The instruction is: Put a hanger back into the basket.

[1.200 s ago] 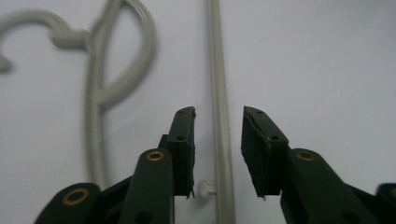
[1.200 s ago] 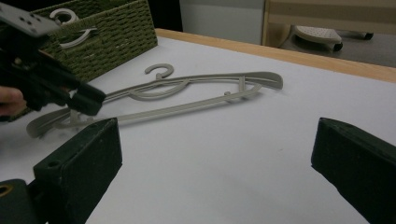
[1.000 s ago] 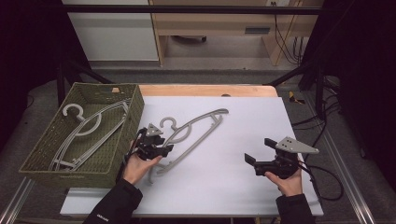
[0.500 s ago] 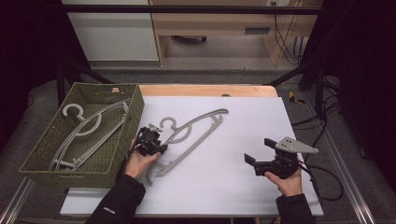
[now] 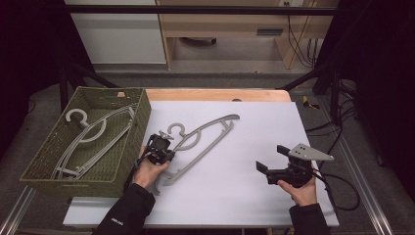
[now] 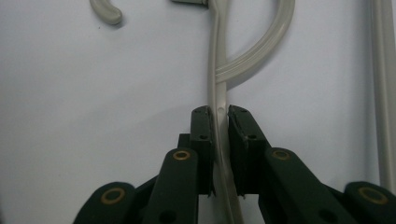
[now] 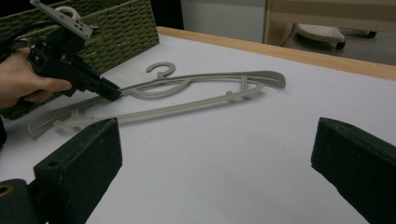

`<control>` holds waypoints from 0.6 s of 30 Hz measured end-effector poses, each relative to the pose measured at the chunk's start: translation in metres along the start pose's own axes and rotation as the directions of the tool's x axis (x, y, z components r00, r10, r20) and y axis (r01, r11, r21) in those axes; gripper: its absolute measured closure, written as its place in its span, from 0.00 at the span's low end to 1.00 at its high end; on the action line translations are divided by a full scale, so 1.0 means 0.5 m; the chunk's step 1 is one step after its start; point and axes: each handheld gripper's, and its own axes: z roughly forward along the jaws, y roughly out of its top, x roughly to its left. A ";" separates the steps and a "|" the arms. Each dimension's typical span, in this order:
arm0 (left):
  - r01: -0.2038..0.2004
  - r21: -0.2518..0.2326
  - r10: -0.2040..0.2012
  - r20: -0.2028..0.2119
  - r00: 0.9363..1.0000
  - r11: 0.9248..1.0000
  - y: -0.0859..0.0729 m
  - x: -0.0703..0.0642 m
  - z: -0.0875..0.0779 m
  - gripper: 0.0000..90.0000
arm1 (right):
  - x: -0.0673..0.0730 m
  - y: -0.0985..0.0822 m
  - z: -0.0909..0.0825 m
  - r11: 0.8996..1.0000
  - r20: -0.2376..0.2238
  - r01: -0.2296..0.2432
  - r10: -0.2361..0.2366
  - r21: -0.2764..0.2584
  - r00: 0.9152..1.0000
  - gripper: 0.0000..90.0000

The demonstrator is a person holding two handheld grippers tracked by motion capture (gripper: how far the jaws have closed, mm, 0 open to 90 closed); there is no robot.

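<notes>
One grey plastic hanger (image 5: 198, 142) lies on the white counter (image 5: 244, 186) near its left edge, beside the green wicker basket (image 5: 125, 164), and the left hand-held gripper (image 5: 160, 147) is clamped on its upper arm just below the hook (image 6: 219, 121). Those jaws have just been closing, and now they pinch the thin bar between the pads. A second ago that gripper sat slightly higher. Over by the right edge, the right hand-held gripper (image 5: 262, 168) hangs wide open, holding nothing.
</notes>
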 end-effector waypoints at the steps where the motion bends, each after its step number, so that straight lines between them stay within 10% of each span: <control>1: 0.007 -0.003 -0.007 0.000 1.000 1.000 -0.001 -0.001 -0.001 0.90 | 0.000 0.000 0.000 1.000 0.001 0.000 -0.001 0.003 1.000 0.02; 18: 0.011 -0.153 -0.001 0.071 0.997 0.988 -0.027 -0.004 -0.073 0.92 | 0.000 0.000 -0.001 1.000 0.000 -0.003 0.003 -0.002 1.000 0.02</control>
